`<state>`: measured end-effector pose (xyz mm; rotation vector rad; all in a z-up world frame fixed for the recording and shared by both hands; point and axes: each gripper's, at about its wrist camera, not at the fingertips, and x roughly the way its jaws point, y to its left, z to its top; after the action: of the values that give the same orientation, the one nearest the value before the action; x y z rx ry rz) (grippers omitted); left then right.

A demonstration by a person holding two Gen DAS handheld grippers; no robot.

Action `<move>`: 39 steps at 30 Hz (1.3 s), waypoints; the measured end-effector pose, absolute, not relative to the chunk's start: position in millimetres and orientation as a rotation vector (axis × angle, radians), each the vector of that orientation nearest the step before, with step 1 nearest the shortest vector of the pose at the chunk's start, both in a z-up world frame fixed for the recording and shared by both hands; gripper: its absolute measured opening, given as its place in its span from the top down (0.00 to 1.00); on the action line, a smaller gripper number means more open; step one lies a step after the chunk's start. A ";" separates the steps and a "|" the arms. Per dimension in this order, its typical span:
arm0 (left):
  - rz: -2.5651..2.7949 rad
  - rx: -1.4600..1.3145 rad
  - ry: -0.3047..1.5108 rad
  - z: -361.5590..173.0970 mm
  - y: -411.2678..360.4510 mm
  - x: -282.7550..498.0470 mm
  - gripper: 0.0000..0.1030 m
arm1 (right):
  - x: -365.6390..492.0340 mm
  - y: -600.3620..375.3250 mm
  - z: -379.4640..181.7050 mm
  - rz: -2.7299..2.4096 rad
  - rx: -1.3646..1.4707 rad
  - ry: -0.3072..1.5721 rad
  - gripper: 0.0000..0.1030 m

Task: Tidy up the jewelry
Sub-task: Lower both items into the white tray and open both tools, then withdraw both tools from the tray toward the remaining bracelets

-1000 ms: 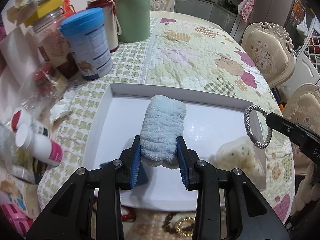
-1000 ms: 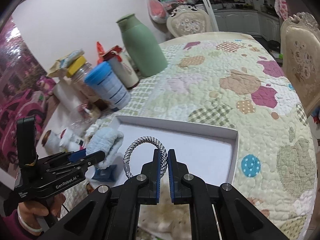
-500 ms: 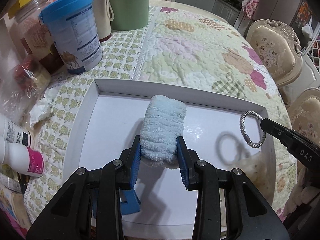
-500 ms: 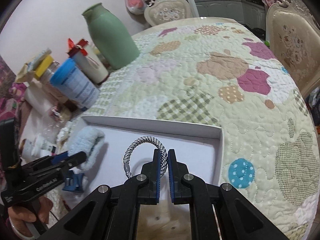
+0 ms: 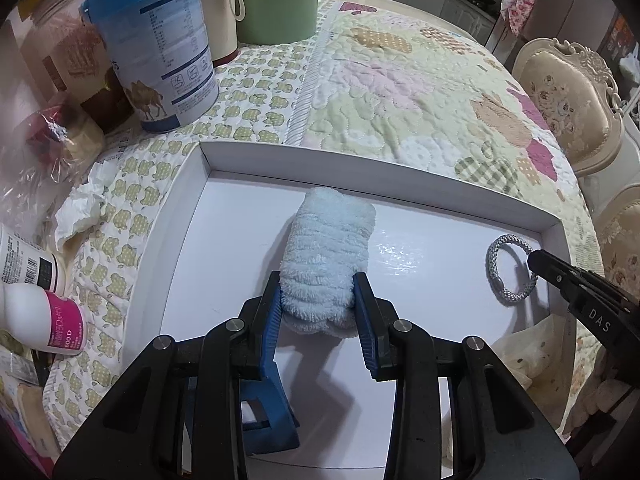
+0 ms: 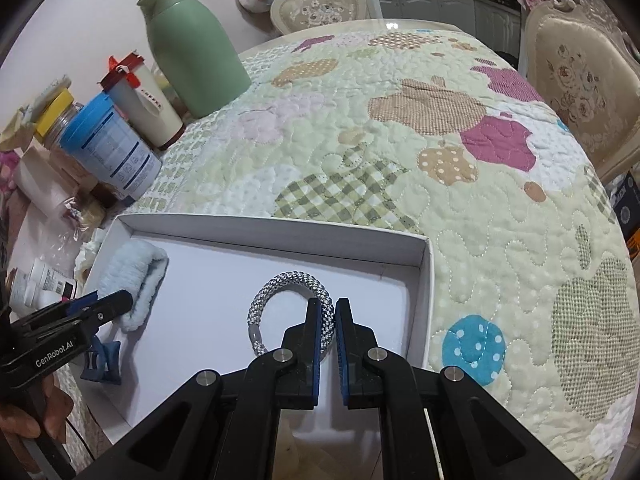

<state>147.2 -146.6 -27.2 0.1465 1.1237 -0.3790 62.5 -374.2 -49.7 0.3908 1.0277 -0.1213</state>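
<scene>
A shallow white box (image 5: 360,162) (image 6: 272,230) lies on the quilted table. My left gripper (image 5: 318,286) is shut on a light blue fluffy roll (image 5: 328,248), which rests on the box floor; it shows at the left in the right wrist view (image 6: 134,280). A silver braided bracelet (image 6: 286,304) (image 5: 510,270) lies in the box's right end. My right gripper (image 6: 327,320) has its jaws slightly parted around the bracelet's near side, its pads no longer pressing it. A blue hair clip (image 5: 264,412) (image 6: 102,362) lies in the box under my left gripper.
A blue-lidded can (image 5: 160,52), a green flask (image 6: 192,44), a cream cup (image 6: 140,108), jars and white bottles (image 5: 44,316) crowd the table's left side. Ornate chairs (image 5: 568,96) stand at the right. A cream cloth (image 5: 528,360) lies by the box's right corner.
Both grippers came down into the box. The roll and the bracelet now rest on the box floor. My right gripper's jaws have parted a little from the bracelet.
</scene>
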 end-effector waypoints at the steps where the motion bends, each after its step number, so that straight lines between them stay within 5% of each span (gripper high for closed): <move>1: -0.376 0.147 1.122 -27.5 -146.5 147.5 0.68 | 62.5 -375.9 -51.2 -0.126 0.398 1.029 0.94; 7: -0.361 0.148 1.127 -29.4 -146.5 150.0 0.63 | 60.3 -379.4 -52.7 -0.128 0.421 1.025 0.93; 11: -0.353 0.148 1.136 -30.2 -146.0 149.7 0.55 | 55.6 -380.9 -49.1 -0.124 0.440 1.009 0.77; 17: -0.345 0.136 1.146 -25.5 -142.3 146.6 0.48 | 44.8 -378.4 -36.6 -0.111 0.454 0.993 0.77; 39: -0.327 0.176 1.033 20.7 -119.7 66.7 0.47 | -27.0 -329.5 23.0 -0.041 0.410 0.901 0.69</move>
<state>66.7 -119.7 20.7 0.1762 1.0334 -0.3272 -27.0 -329.5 23.0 0.4099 0.9014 -0.0409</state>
